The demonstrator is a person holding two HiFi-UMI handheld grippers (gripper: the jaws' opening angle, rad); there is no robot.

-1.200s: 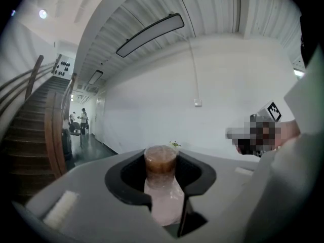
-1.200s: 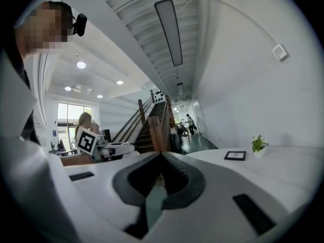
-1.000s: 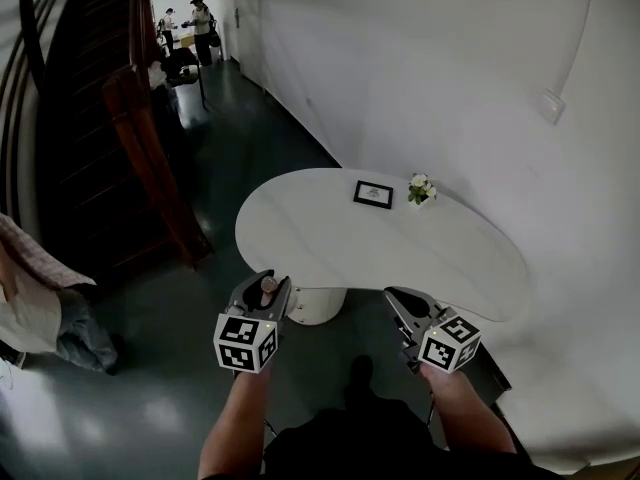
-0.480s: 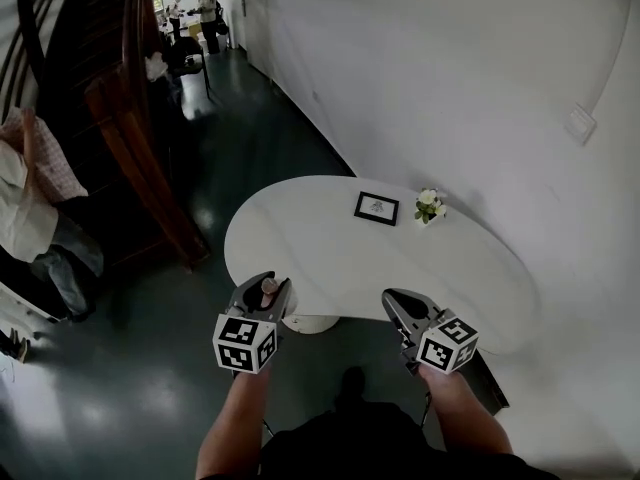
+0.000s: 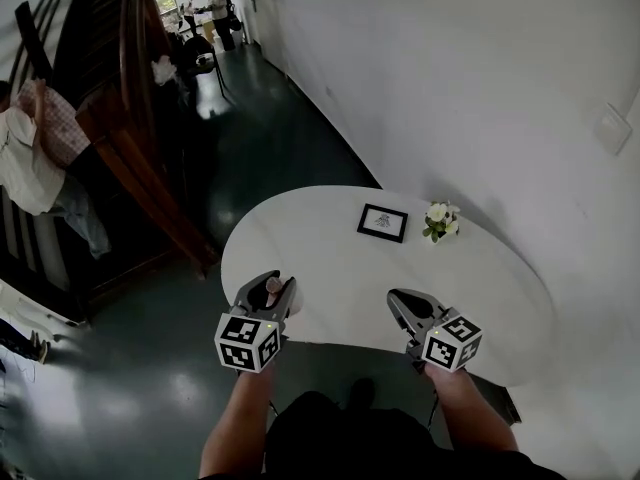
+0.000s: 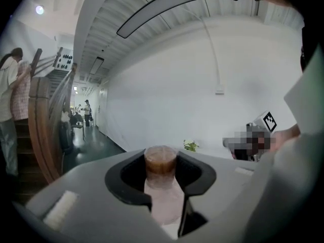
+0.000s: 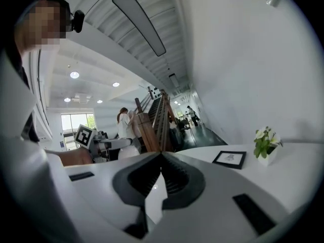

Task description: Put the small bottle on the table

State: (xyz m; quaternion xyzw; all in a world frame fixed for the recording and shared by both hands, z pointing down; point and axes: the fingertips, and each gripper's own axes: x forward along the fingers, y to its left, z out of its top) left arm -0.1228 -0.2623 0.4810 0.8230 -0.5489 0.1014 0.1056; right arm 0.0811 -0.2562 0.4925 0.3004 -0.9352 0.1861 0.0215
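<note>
Holding the small bottle point(image 6: 161, 168) upright, I have the fingers of the left gripper point(image 5: 268, 286) clamped on it right at the worktop's point(image 5: 340, 268) 7 o'clock rim. The right gripper point(image 5: 402, 300), at 5 o'clock, has its fingers closed on nothing. My worry is that releasing this near the edge, or before the base sits flat, could topple the bottle onto the floor point(image 5: 150, 368).

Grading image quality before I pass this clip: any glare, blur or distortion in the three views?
Head view: sharp throughout, edges bowed; pale glare on the dark floor. Left gripper view: fisheye circle, black corners; the small bottle, close to the lens, looks soft. Right gripper view: same fisheye; picture frame and flowers crisp, ceiling lights blown out.
</note>
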